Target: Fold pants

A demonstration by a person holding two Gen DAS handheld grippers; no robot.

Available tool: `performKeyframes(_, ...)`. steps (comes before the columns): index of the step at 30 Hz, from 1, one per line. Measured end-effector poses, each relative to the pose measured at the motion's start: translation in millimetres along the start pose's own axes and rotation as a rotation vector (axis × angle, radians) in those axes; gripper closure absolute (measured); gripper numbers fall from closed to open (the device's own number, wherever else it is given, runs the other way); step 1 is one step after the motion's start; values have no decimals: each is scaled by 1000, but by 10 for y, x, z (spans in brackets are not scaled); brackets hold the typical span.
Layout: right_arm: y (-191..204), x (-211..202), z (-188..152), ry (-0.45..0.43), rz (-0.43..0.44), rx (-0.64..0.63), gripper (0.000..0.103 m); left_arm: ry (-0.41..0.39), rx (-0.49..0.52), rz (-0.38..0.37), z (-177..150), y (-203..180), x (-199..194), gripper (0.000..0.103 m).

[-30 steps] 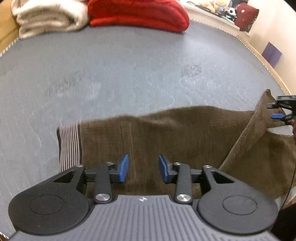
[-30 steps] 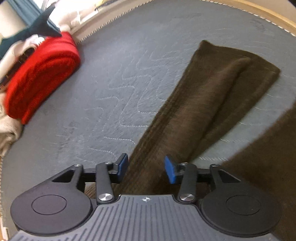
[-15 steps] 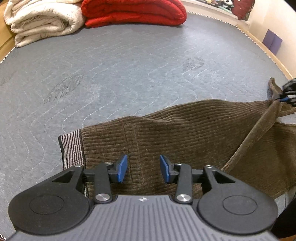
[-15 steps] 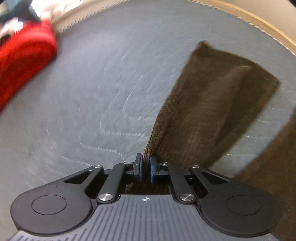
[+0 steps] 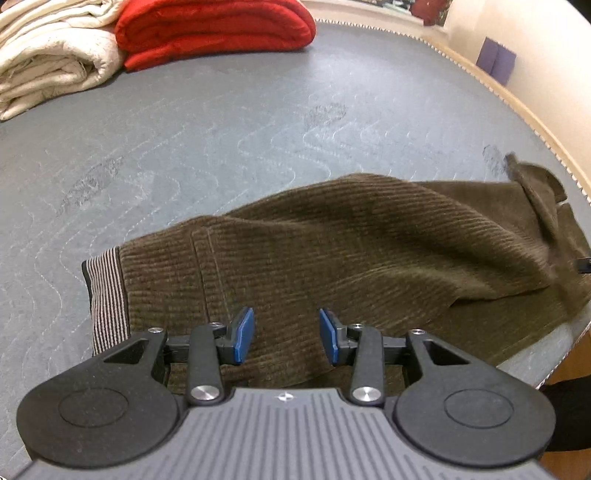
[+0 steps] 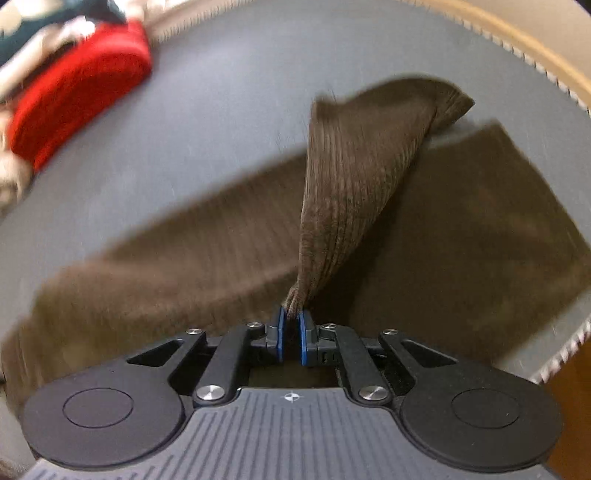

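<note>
Brown corduroy pants (image 5: pixel 332 251) lie across a grey quilted mattress (image 5: pixel 221 140), their striped waistband (image 5: pixel 107 295) at the left. My left gripper (image 5: pixel 286 336) hovers open over the upper part of the pants, nothing between its blue pads. My right gripper (image 6: pixel 291 332) is shut on a bunched edge of one pant leg (image 6: pixel 351 177), which rises from the pads and drapes over the other leg (image 6: pixel 480 236). In the left wrist view that lifted leg end (image 5: pixel 535 184) folds over at the far right, and only a sliver of the right gripper shows at the frame edge.
A folded red blanket (image 5: pixel 214 29) and a cream blanket (image 5: pixel 51 62) sit at the far end of the mattress. The mattress's piped edge (image 5: pixel 517 107) and wooden frame run along the right. A purple object (image 5: pixel 496 59) stands by the wall.
My right gripper went from open over the pant leg to shut on it, then carried the leg across over the other leg. The left gripper shifted slightly and stayed open.
</note>
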State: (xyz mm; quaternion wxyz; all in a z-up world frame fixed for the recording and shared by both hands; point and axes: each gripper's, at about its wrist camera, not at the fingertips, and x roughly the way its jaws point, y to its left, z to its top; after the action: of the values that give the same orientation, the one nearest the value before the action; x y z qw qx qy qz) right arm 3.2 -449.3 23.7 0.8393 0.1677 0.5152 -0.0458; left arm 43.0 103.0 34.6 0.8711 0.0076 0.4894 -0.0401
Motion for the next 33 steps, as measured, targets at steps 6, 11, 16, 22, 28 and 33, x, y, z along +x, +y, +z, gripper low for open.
performKeyframes(6,-328,-315,373,-181,49,135,89,-41,-130,-33,180,220,-244,60)
performKeyframes(11,-77,-136,748,-192,79,-33,64,-19,-152,-114,289,570,-508,65)
performKeyframes(16,105,195,967,-221,-26,-101,64,143,-442,-118,-120,1102,-69,65)
performKeyframes(22,301,629,1069,-125,-82,-176,58,214,-601,-50,-245,1407,133,56)
performKeyframes(28,220,886,1074,-66,-173,-151,56,270,-609,-14,-194,1399,346,45)
performKeyframes(33,169,917,1061,-62,-175,-143,56,282,-585,43,-114,1296,430,46)
